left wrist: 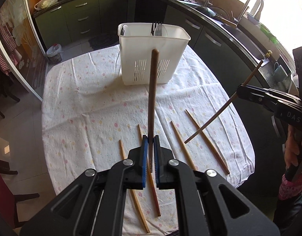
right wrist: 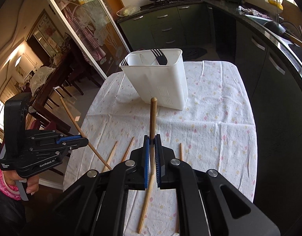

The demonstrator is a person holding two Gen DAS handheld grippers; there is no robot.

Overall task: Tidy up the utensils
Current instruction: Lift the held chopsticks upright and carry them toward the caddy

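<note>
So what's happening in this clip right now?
A person is sorting utensils on a cloth-covered table. The left gripper is shut on a dark brown chopstick, and the right gripper is shut on a lighter wooden chopstick, both lifted off the cloth. Four loose chopsticks lie on the table. The white utensil caddy ahead already holds black forks.
</note>
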